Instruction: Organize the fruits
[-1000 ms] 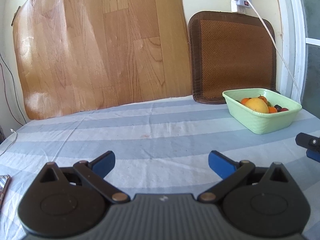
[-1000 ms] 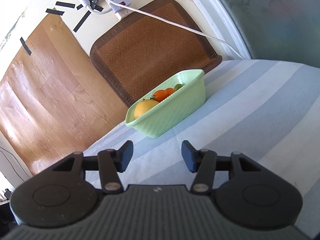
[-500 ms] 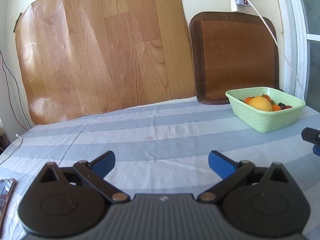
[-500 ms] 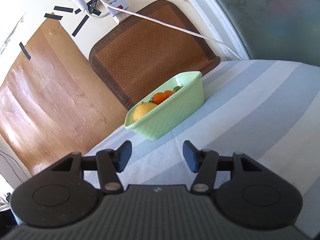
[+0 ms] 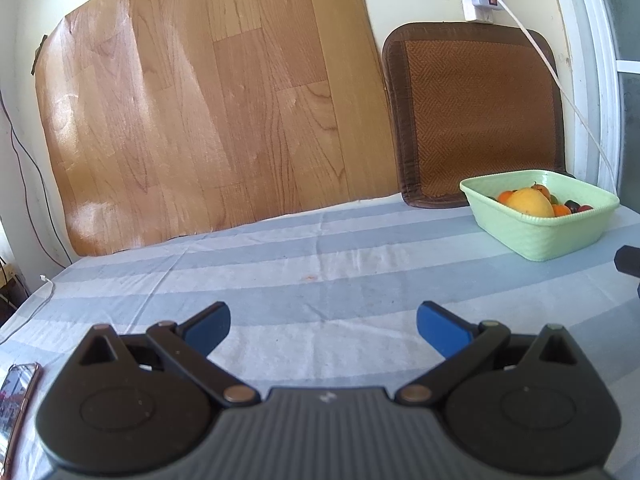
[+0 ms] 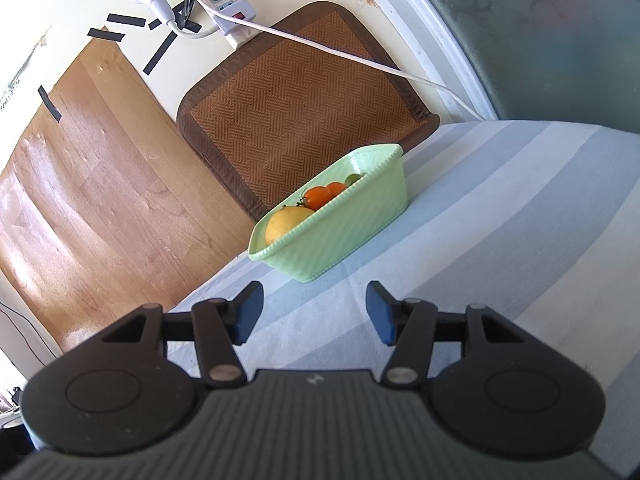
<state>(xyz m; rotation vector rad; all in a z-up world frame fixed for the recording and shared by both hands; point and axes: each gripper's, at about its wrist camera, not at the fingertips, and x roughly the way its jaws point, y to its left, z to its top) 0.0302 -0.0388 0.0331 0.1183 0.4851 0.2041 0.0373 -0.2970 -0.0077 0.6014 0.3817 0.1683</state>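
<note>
The desk (image 5: 320, 264), covered by a striped cloth, carries everything in view; a wood-grain sheet (image 5: 208, 100) and a woven mat (image 5: 476, 116) lean against the wall behind it, apparently stored there and clear of the working area; a white cable (image 6: 340, 52) hangs across the mat from a power strip above. The green bin (image 6: 340, 236) sits on the cloth just in front of the mat, at the far right in the left view; it serves as the collecting point, and the fruits lie inside it: a large yellow fruit (image 5: 530, 202) in the middle, small orange ones (image 6: 320, 196) beside it, and darker pieces behind that are too small to identify. No fruit is visible loose on the cloth, so the sorting appears complete or near it. The left tool (image 5: 323, 326) has its jaws wide apart and holds nothing; the right tool (image 6: 315, 312) faces the bin from short range, its jaws partly apart after widening slightly, with nothing between them. A phone (image 5: 16, 404) lies at the left edge.
</note>
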